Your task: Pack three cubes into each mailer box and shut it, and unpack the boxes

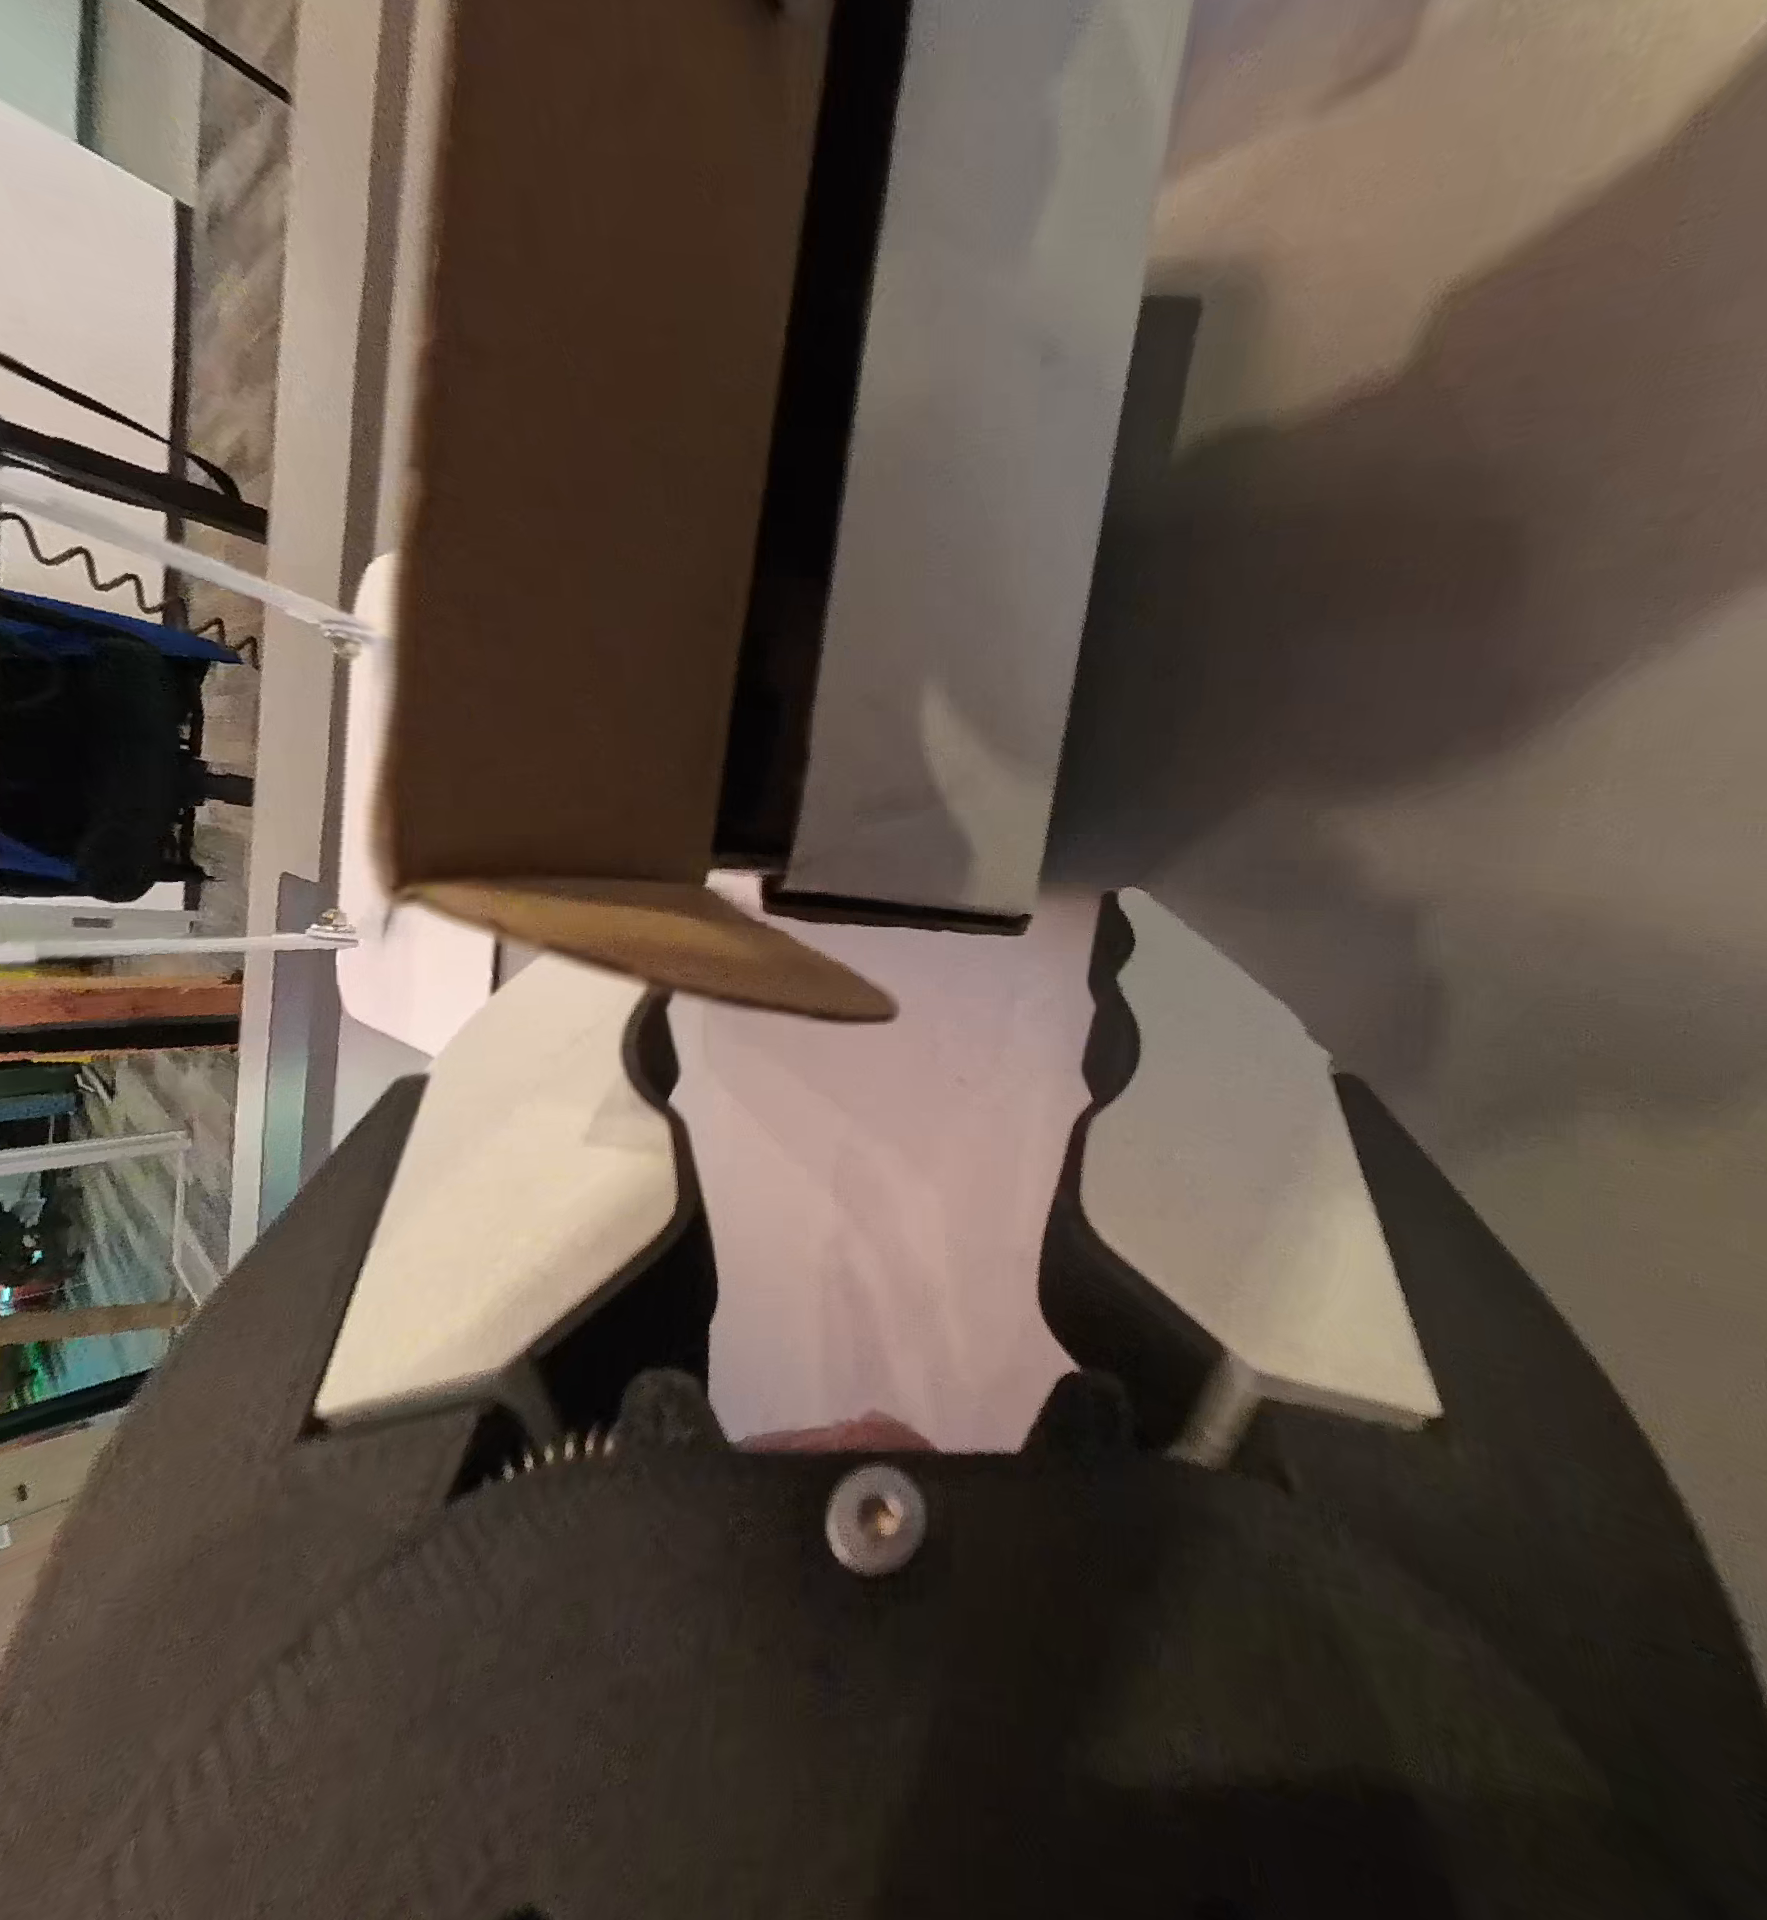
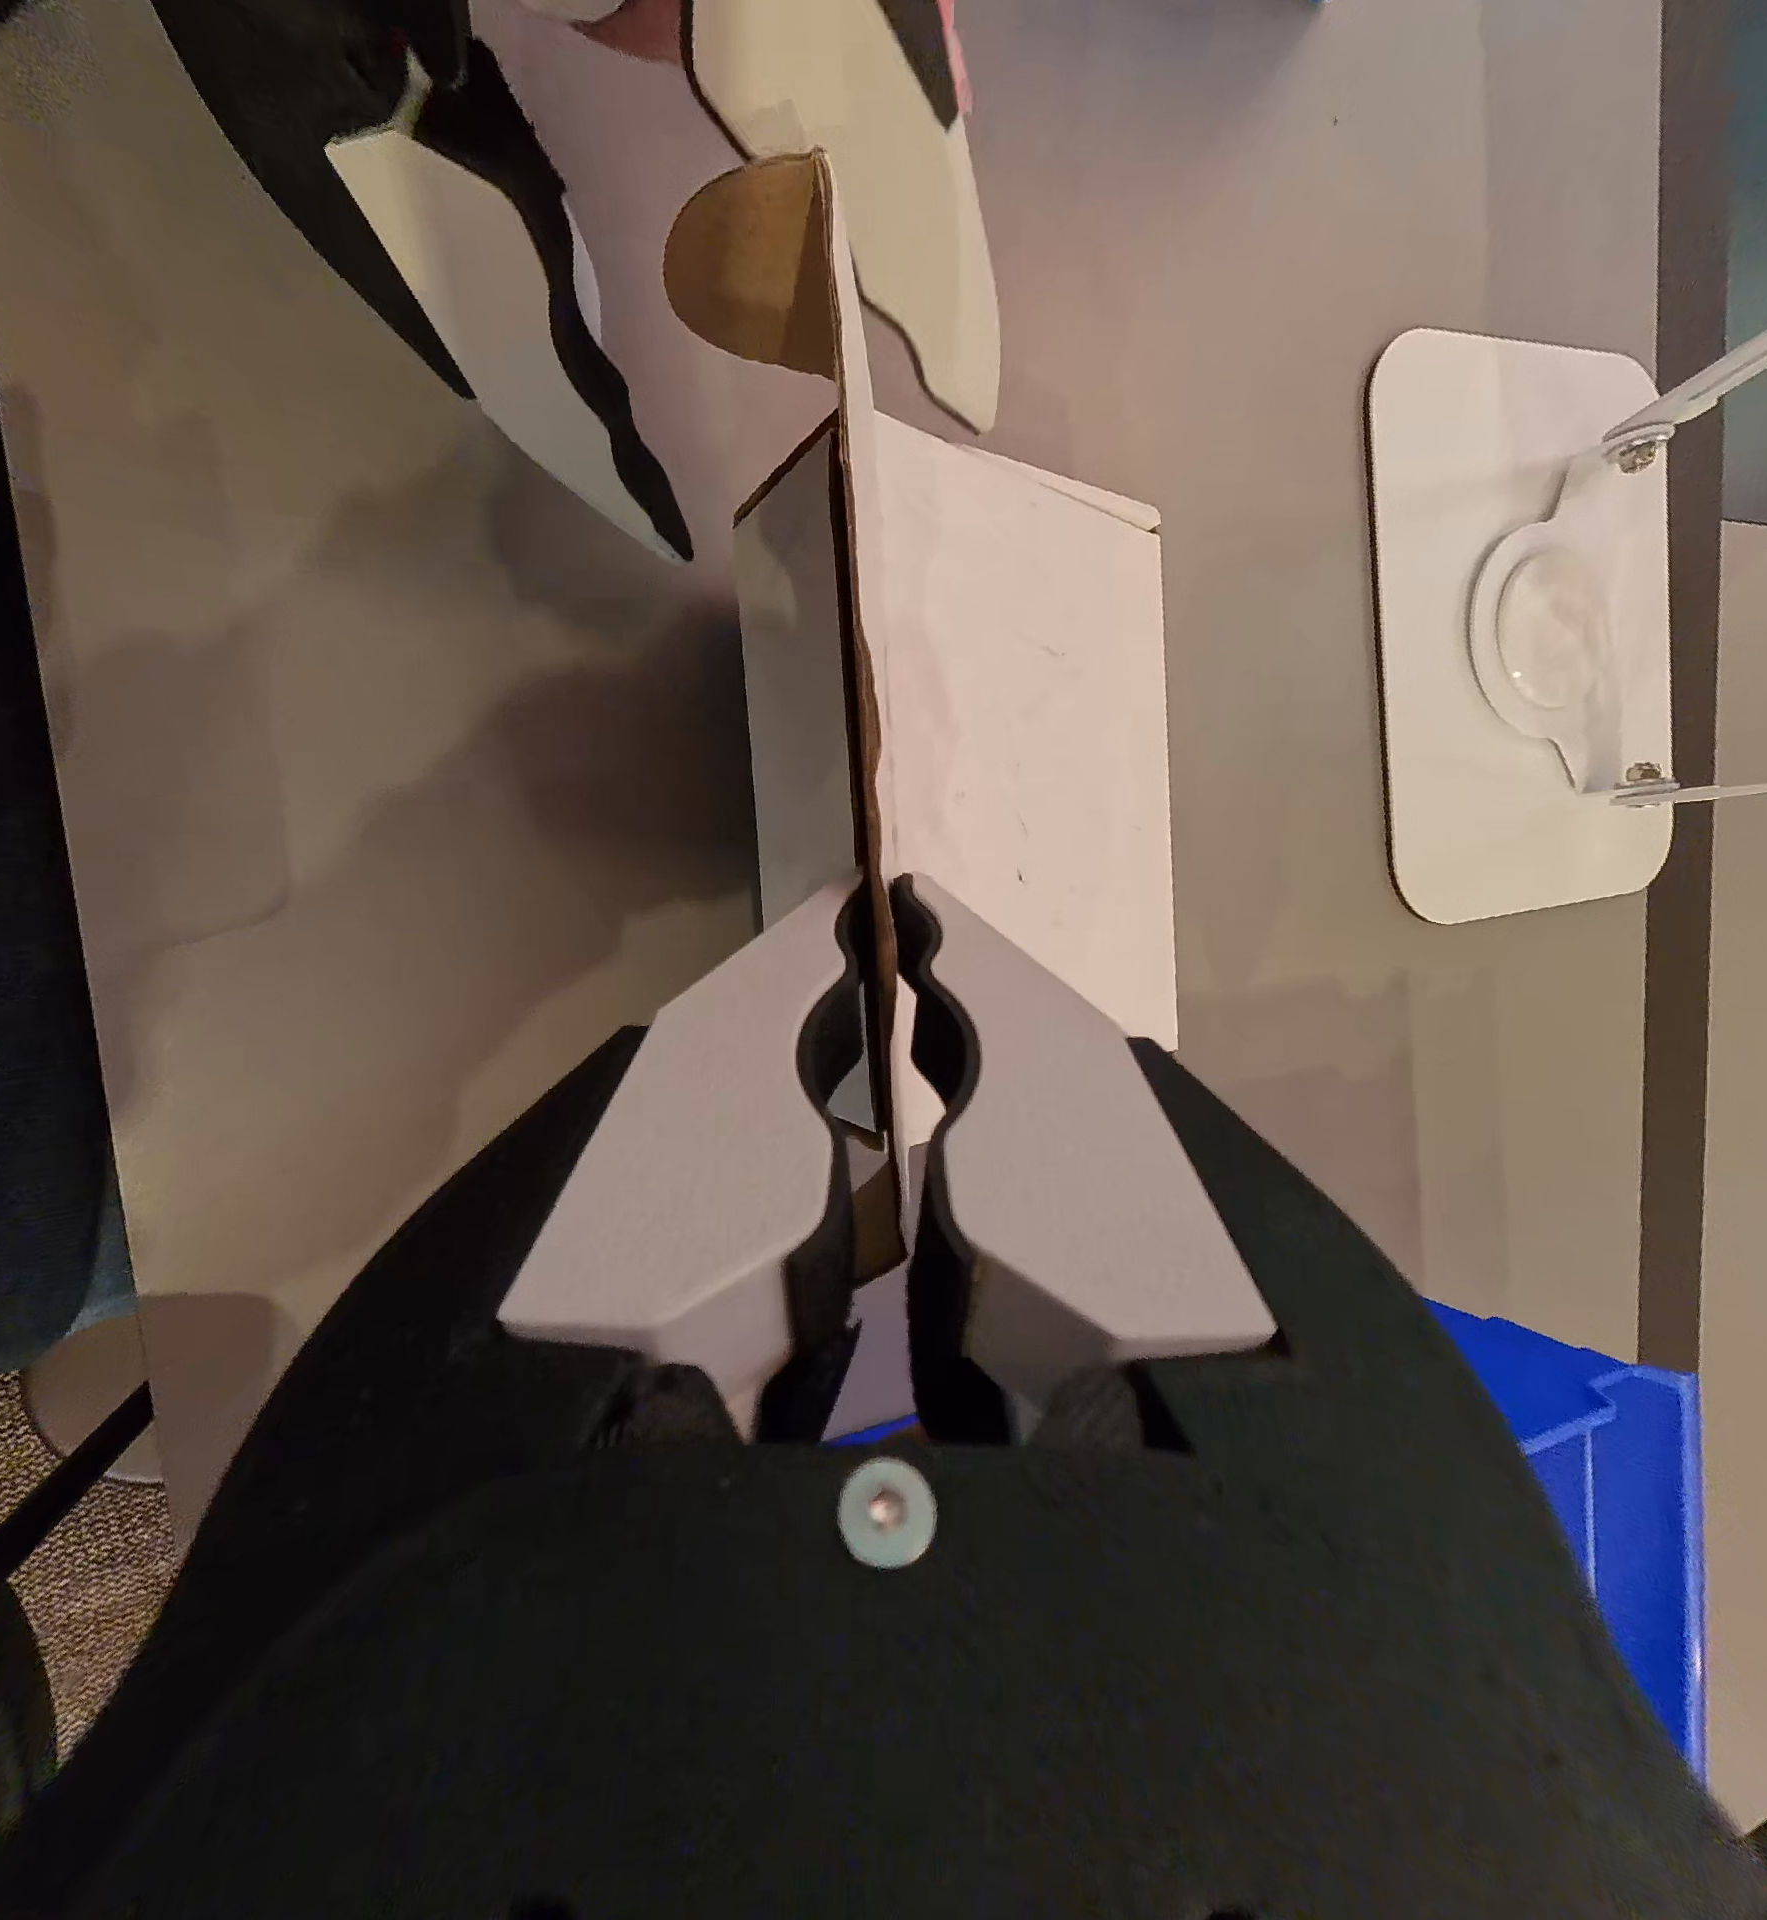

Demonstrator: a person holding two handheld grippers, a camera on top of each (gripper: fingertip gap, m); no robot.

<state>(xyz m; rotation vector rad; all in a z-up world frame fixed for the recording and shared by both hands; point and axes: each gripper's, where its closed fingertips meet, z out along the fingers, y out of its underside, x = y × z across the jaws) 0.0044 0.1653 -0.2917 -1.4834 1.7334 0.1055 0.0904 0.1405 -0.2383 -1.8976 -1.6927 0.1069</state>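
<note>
Cardboard first, in the left wrist view: brown inner face of a lid flap (image 1: 588,457) rising straight ahead, tilted a little, with a rounded tuck tab (image 1: 692,951) folded off its near end and hanging just above the left fingertip. Left gripper (image 1: 884,997) spread wide, nothing between its fingers (image 1: 505,1195), only pale white card showing through the gap. Beside the flap, a dark slot and a grey-white panel of the mailer box (image 1: 946,520), motion-blurred. Off to the left, shelving with a blue bin (image 1: 79,717), blurred. Contents of the box hidden; cubes not seen. Right wrist view next: right gripper (image 2: 884,904) closed on the lid flap (image 2: 863,623), thin corrugated edge pinched between both fingers (image 2: 713,1143) and standing on edge, running away from the camera. White mailer box (image 2: 1024,707) resting on the grey tabletop (image 2: 339,779), directly beyond the fingertips, its white outer face to the right of the held flap. Rounded brown tuck tab (image 2: 744,281) at the far end of the flap, with the left gripper (image 2: 754,343) spread open beyond it, one finger on either side of the flap's far end. White mounting plate (image 2: 1513,623) with a clear bracket on the tabletop to the right, well apart from the box. Blue bin (image 2: 1606,1507) at lower right.
</note>
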